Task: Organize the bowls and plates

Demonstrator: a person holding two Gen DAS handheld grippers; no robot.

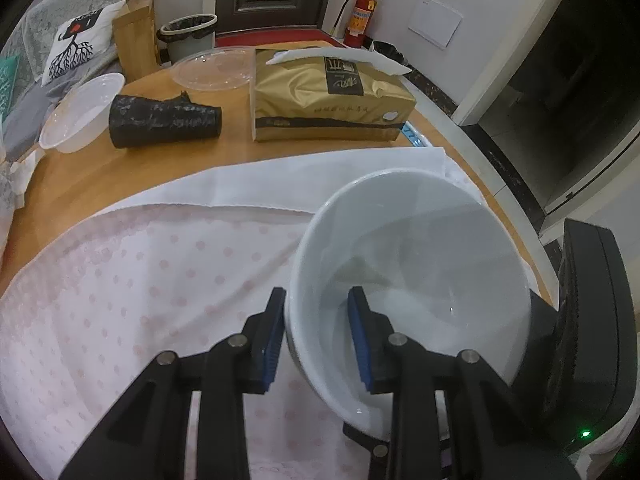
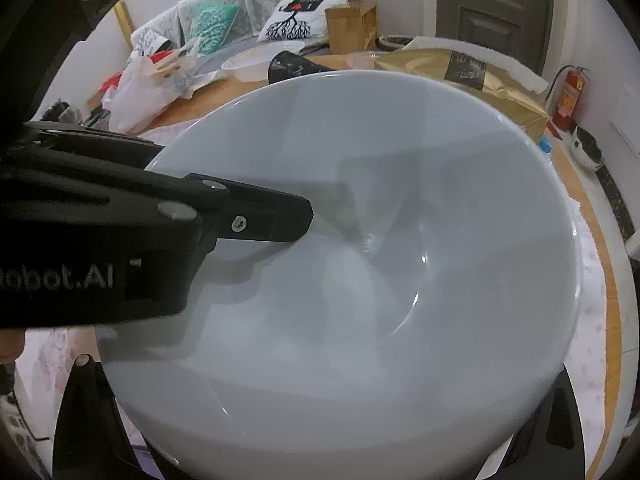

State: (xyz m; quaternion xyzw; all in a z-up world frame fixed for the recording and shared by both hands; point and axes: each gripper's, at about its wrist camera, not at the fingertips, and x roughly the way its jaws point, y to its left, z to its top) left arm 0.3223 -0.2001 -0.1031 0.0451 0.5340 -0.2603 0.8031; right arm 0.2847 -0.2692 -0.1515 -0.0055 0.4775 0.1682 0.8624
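A white ceramic bowl (image 1: 420,256) hangs tilted over a pink dotted cloth (image 1: 120,280). My left gripper (image 1: 318,298) is shut on its near rim, one blue pad outside the wall and one inside. In the right wrist view the bowl (image 2: 380,200) fills the frame, and a left finger (image 2: 276,216) reaches in over the rim from the left. The right gripper's two fingers (image 2: 80,408) stand wide apart at the bottom corners, and the bowl hides their tips. Its black body (image 1: 580,320) sits just right of the bowl.
On the round wooden table (image 1: 80,184) behind the cloth lie a gold tissue pack (image 1: 328,100), a black roll (image 1: 164,120), a white plastic bowl (image 1: 80,112) and a clear lid (image 1: 212,68). A sofa with cushions (image 2: 296,20) and plastic bags (image 2: 140,88) lie beyond.
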